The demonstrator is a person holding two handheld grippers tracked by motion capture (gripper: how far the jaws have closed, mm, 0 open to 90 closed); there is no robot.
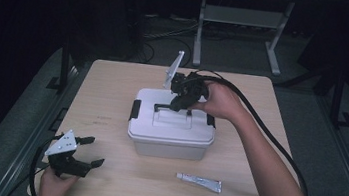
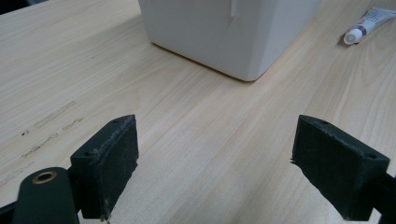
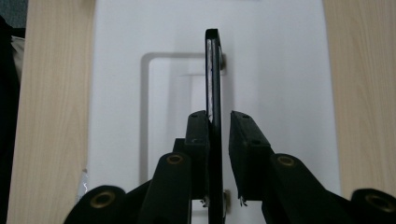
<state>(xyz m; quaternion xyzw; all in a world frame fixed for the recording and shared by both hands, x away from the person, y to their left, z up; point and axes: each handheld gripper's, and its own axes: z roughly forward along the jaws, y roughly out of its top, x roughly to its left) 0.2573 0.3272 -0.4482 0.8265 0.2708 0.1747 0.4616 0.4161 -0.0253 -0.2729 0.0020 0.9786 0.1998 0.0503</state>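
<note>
Table (image 1: pixel 112 95) lit, surroundings dark; high view soft.

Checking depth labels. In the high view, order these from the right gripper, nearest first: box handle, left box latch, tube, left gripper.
1. Box handle: on the lid, between the jaws of the right gripper.
2. Left box latch: on the box's left end.
3. Tube: on the table, in front of the box.
4. Left gripper: at the table's near left corner.
</note>
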